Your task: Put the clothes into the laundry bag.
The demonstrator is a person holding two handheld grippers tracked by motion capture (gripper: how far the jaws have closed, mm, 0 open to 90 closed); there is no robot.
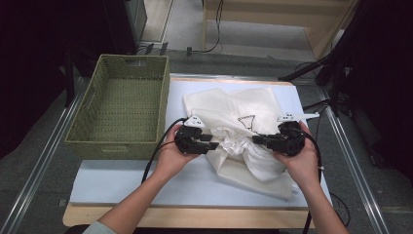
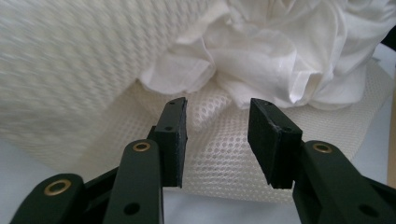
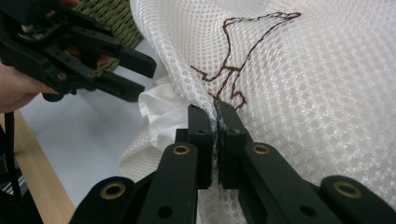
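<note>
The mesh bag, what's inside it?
White crumpled cloth spills from the mesh bag at its open edge, near the left tongs. How much more lies deeper inside is hidden by the mesh.

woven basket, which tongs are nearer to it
Left. The left tongs sit just right of the woven basket, near its front right corner, open toward the white cloth. The right tongs are farther right, shut on the mesh bag.
</note>
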